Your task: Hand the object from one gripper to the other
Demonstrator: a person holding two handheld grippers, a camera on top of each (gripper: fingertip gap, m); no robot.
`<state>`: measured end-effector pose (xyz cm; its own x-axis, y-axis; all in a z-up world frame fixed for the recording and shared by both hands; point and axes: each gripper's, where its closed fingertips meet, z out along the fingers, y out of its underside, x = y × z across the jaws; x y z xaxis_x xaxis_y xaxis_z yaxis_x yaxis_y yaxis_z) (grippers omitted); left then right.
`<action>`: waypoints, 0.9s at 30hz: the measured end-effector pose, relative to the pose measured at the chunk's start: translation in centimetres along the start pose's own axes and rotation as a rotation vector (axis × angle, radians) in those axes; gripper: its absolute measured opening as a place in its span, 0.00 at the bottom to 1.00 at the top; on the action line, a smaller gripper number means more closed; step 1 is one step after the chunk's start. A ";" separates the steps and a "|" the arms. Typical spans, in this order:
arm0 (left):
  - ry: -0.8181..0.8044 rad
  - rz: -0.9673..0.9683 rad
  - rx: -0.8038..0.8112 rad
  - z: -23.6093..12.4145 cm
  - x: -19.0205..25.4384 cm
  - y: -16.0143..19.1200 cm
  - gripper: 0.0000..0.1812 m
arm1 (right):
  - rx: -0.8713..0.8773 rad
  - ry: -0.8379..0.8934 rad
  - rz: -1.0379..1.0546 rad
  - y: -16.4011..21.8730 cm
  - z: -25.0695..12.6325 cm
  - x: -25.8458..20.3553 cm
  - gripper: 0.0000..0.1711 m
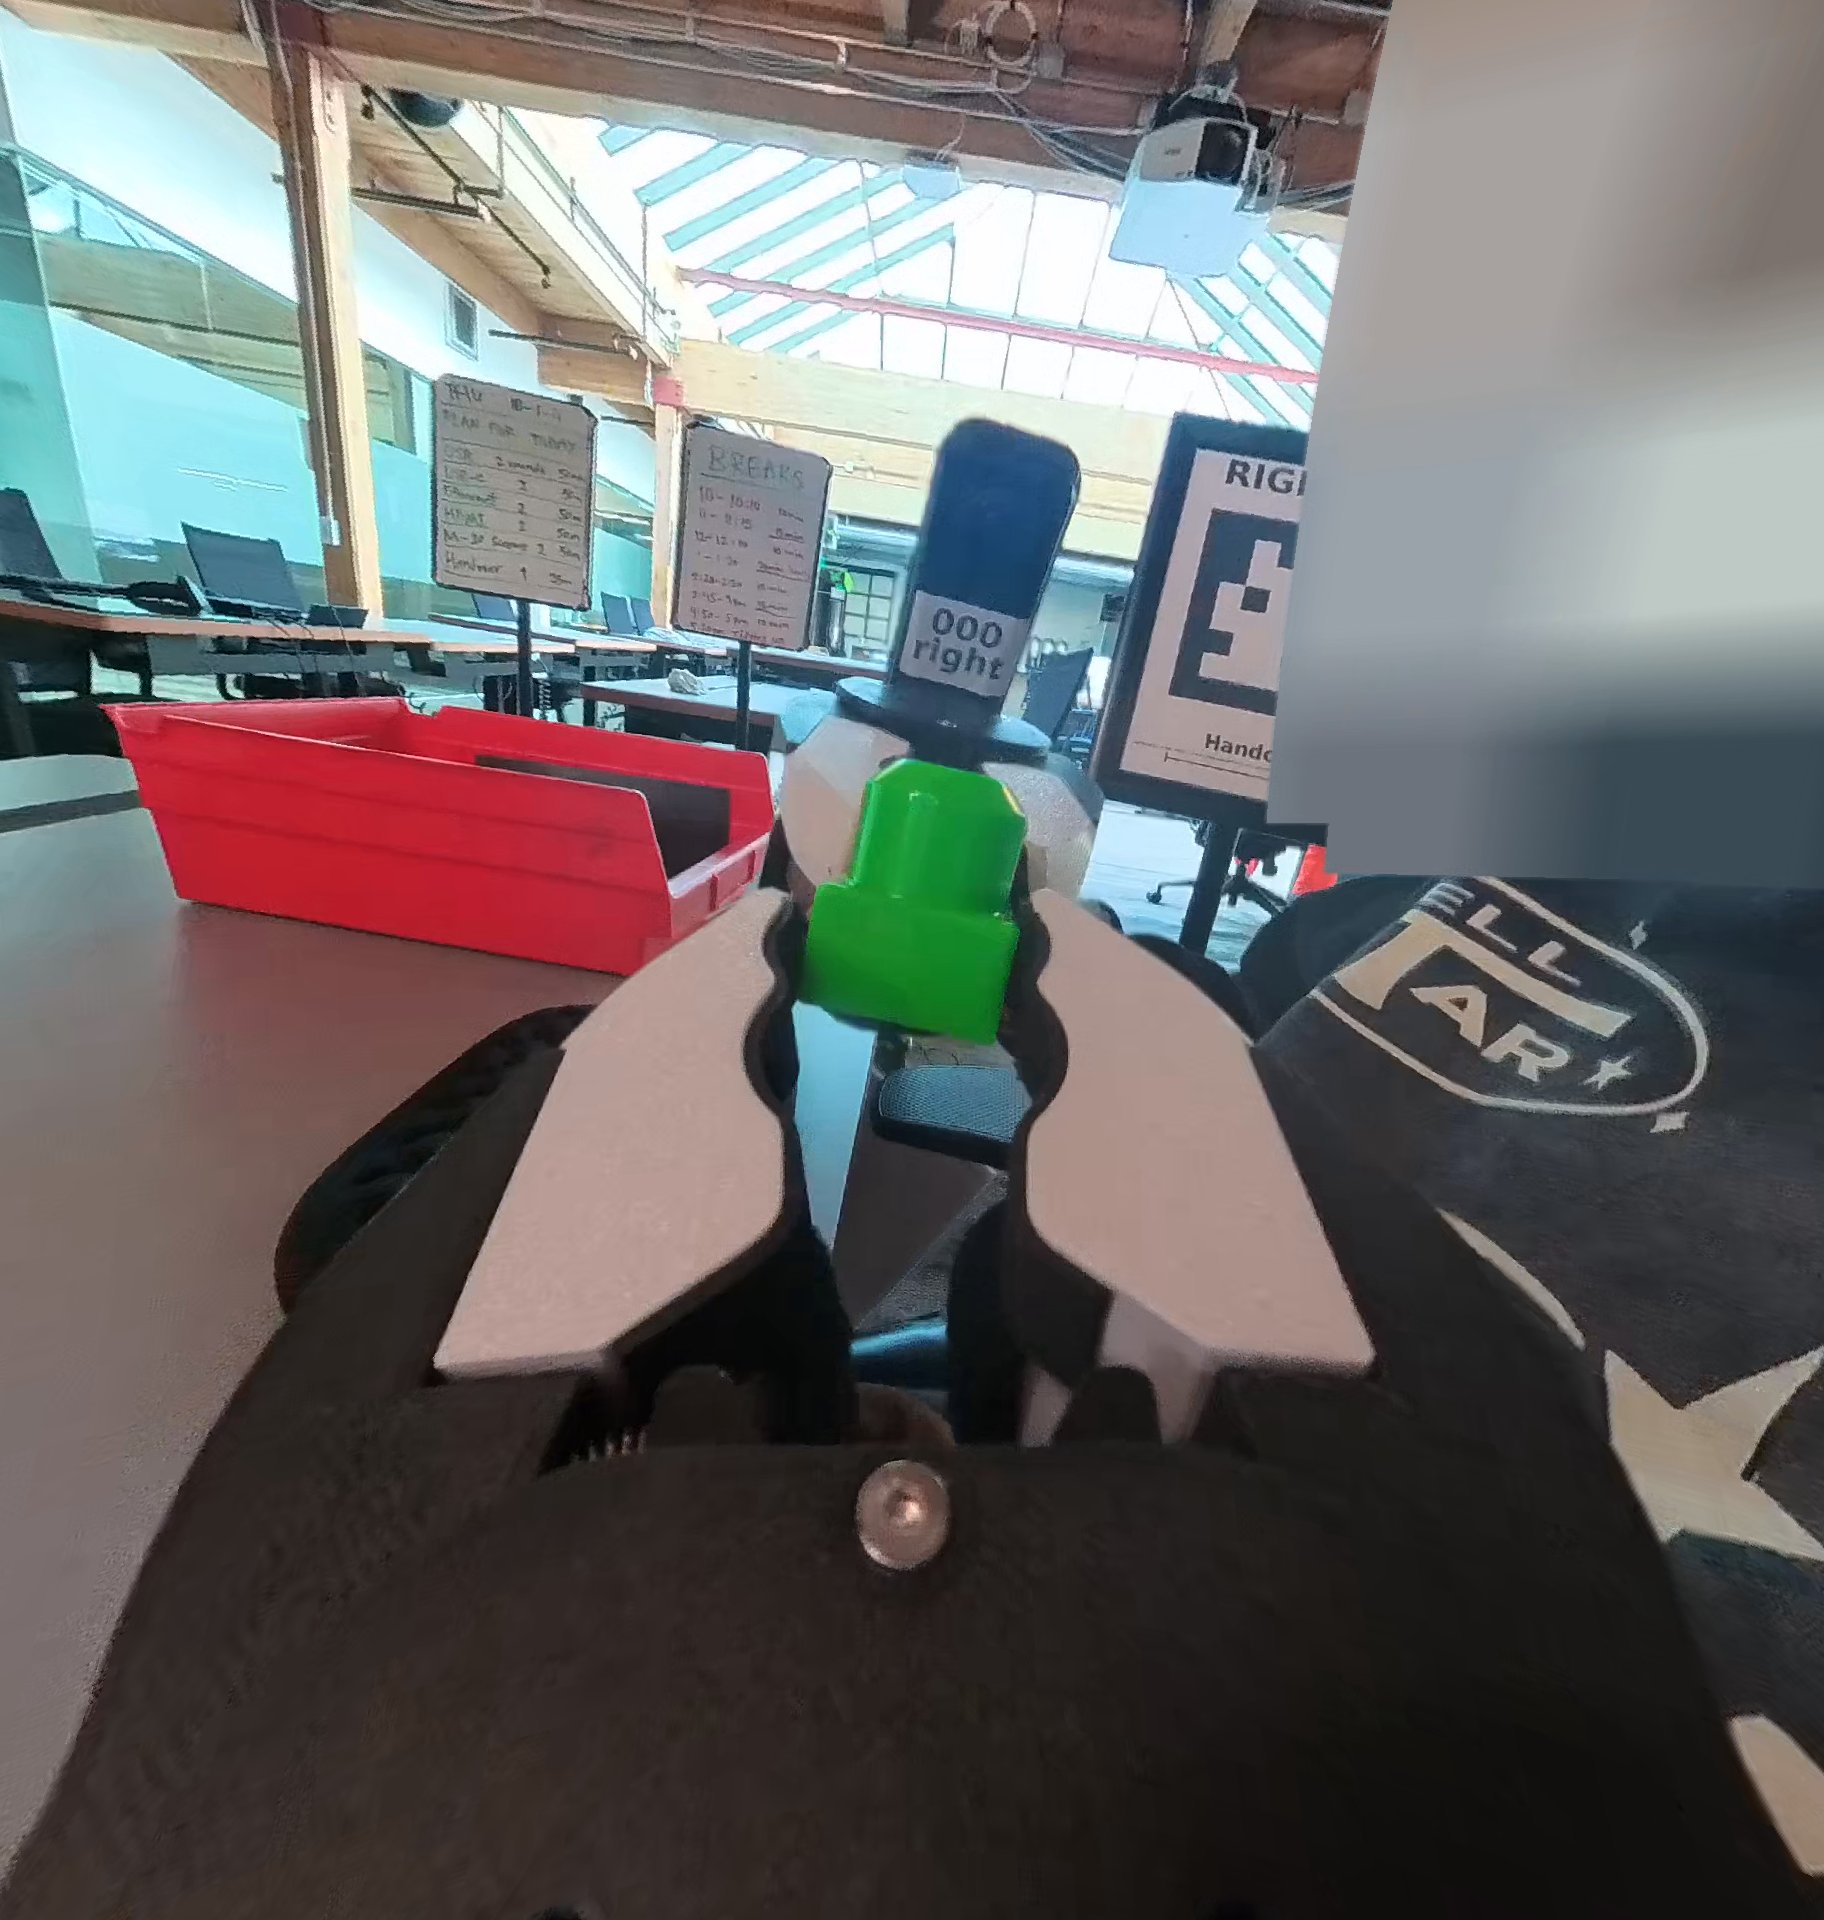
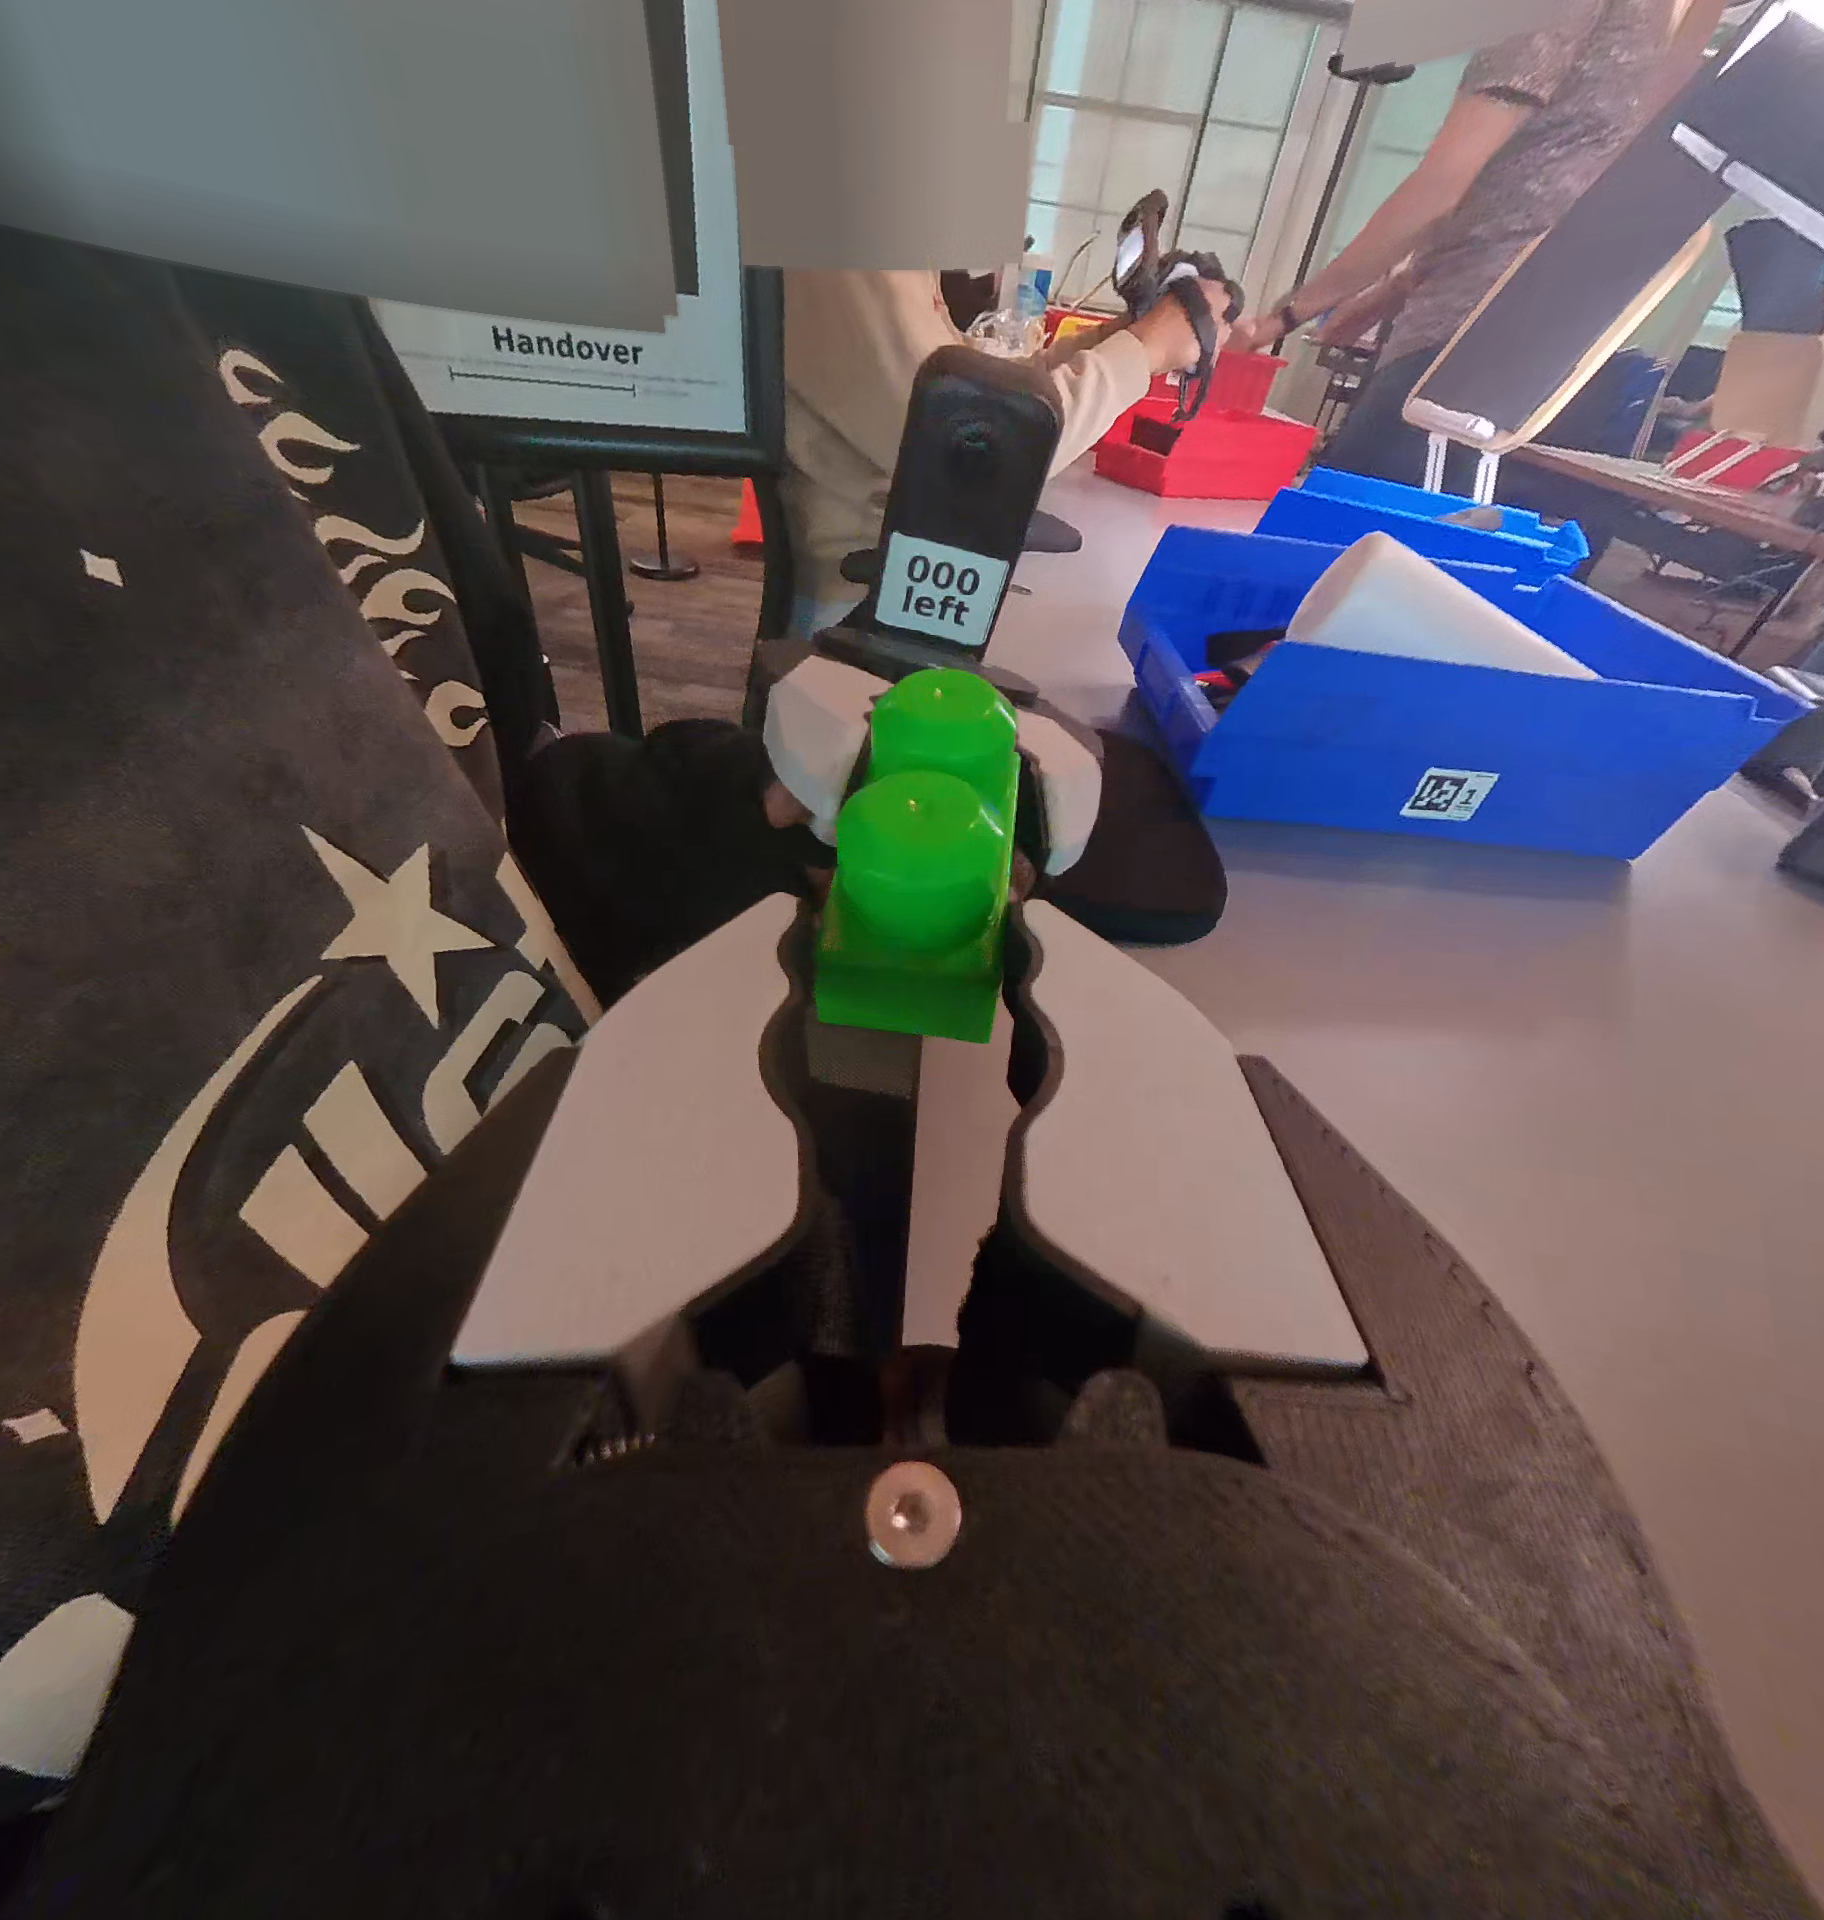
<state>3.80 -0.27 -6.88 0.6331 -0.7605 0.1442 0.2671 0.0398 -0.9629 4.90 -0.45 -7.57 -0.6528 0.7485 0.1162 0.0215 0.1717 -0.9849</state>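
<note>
Now my left gripper [image 1: 906,961] and right gripper [image 2: 903,961] both pinch the green brick [image 1: 913,914] between them, above the table [image 1: 160,1039].

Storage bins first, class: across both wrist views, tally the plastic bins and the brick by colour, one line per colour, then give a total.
Red: at least 2, one bin on the table in the left wrist view, more bins far back in the right wrist view
Blue: 2 bins
Green: 1 brick, between both claws
Total: at least 5
</note>
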 end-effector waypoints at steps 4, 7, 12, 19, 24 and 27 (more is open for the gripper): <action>-0.019 -0.250 0.113 0.0 -1.1 -1.4 0.21 | 0.144 0.165 -0.269 -2.0 -0.5 0.9 0.27; 0.044 -0.439 0.166 0.0 -1.2 -1.6 0.21 | 0.188 0.354 -0.668 -3.3 -1.0 0.8 0.32; 0.089 -0.493 0.113 0.7 -0.6 -0.7 0.21 | 0.004 0.427 -0.906 -1.8 0.0 1.1 0.30; 0.054 -0.172 0.059 0.4 0.4 -0.9 0.34 | 0.047 0.317 -0.609 -2.0 -0.4 1.0 0.25; -0.117 0.352 -0.010 -0.1 0.5 -0.9 0.37 | 0.117 0.176 -0.238 -2.0 -0.4 1.0 0.24; -0.117 0.382 -0.009 0.1 0.8 -1.1 0.33 | 0.131 0.152 -0.191 -1.9 -0.3 0.9 0.24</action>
<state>4.11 -0.85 -5.73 0.7644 -0.6129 -0.2002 -0.0097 0.2995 -0.9540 4.47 0.11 -5.51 -0.5144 0.7997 0.3095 -0.1953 0.2422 -0.9504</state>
